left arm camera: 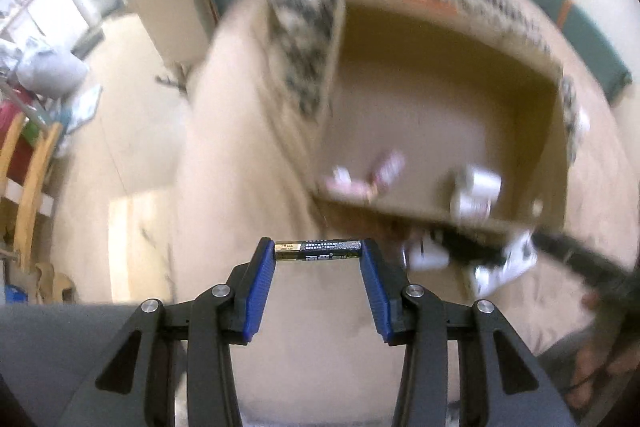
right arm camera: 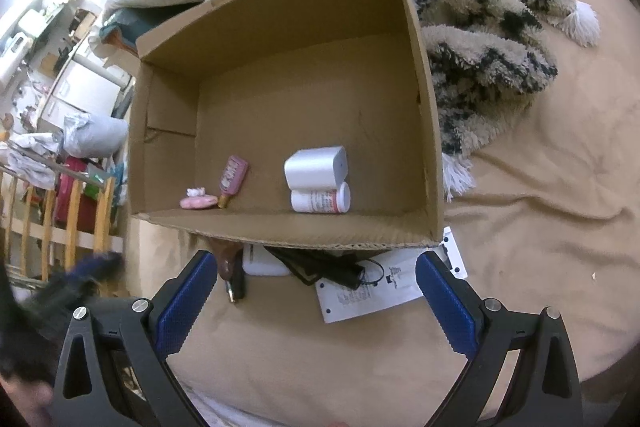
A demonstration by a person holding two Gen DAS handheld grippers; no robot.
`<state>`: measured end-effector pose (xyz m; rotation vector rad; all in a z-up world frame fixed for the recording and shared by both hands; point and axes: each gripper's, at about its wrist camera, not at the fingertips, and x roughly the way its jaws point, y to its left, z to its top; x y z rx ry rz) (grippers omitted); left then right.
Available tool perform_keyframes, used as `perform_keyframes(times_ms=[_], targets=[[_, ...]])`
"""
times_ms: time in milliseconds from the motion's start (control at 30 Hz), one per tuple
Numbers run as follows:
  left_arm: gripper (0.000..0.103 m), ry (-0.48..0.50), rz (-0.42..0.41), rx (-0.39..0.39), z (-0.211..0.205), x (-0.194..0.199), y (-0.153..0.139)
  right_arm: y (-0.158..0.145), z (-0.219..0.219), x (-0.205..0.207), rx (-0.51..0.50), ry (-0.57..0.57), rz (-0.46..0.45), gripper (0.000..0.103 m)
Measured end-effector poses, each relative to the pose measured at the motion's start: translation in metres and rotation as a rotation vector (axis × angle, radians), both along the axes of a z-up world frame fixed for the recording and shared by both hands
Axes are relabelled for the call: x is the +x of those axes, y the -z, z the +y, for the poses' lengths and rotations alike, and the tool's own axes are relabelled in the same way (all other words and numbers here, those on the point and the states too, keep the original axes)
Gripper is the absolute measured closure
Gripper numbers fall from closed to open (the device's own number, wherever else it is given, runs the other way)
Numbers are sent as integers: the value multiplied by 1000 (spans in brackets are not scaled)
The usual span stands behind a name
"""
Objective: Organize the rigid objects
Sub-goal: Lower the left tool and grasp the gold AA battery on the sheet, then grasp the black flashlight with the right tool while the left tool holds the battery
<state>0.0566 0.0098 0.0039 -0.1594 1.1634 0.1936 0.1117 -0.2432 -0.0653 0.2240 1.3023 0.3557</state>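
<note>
Right gripper hangs with jaws wide apart over the tan bed, cardboard box open just ahead holding a white canister, pill bottle and pink bottle, a printed paper lying between the jaws.

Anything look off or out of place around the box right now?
Nothing spilled or damaged. Several things lie loose on the bedding against the cardboard box front wall, half tucked under it: a printed paper sheet, a black corded item and a white object. The pill bottle inside lies on its side.
</note>
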Motion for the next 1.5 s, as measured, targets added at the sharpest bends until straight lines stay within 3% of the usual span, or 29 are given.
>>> perform_keyframes(times_ms=[100, 267, 467, 600, 800, 933, 1233, 1333, 1400, 1500], targets=[[63, -11, -88, 15, 11, 4, -24, 5, 2, -1, -24, -9, 9, 0], [63, -13, -171, 18, 19, 2, -28, 11, 4, -4, -41, -11, 25, 0], [63, -41, -186, -31, 24, -7, -23, 2, 3, -9, 59, 18, 17, 0], [63, -49, -175, -47, 27, -10, -20, 22, 13, -9, 92, 46, 121, 0], [63, -65, -125, -88, 33, -9, -13, 56, 26, -1, 13, 197, 229, 0], [63, -61, -124, -101, 31, -10, -13, 64, 41, 7, -83, 278, 225, 0], [63, -56, -107, -124, 33, -12, -12, 72, 84, 10, -353, 226, 160, 0], [63, -49, -106, -127, 31, -12, -11, 70, 90, 5, -362, 192, 106, 0], [63, -44, -105, -126, 29, -12, -11, 64, 88, 0, -364, 186, 71, 8], [63, -41, -105, -122, 28, -13, -11, 60, 83, -4, -323, 183, 73, 10]])
